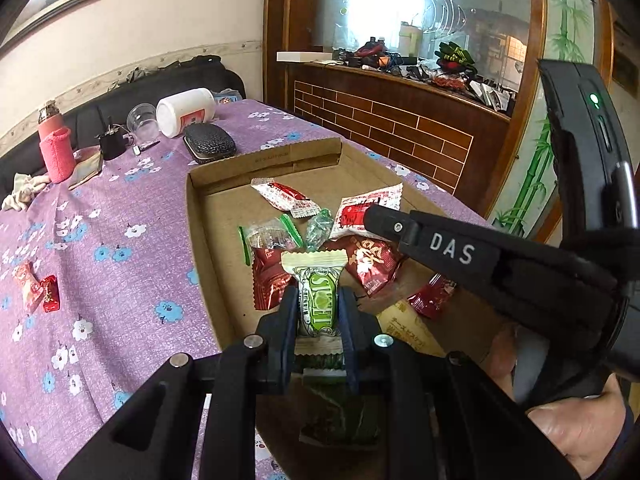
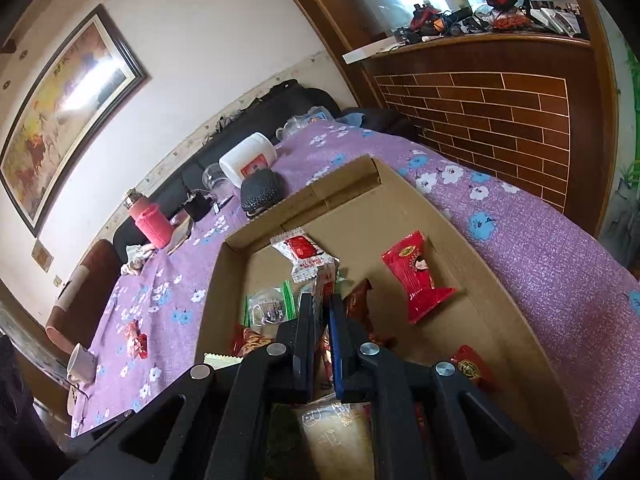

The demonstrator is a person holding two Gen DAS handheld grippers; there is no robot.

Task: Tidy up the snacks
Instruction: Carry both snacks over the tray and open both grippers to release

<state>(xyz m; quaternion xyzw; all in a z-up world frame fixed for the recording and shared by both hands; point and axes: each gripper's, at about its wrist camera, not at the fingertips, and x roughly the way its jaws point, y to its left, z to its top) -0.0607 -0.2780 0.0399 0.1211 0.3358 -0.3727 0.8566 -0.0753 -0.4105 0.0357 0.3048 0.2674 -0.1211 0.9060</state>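
Left tongs clamp a green snack; right tongs pinch a half-hidden red-white packet

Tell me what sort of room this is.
Probably a home living or dining room: a table under a purple flowered tablecloth, a framed painting on the wall, and a cluttered brown wooden counter beside it.

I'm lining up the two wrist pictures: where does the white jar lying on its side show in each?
Left wrist view: white jar, upper left, on the purple cloth beyond the cardboard tray.
Right wrist view: white jar, left of centre, above the tray's far wall.
Shared landmark: the black case next to the jar.
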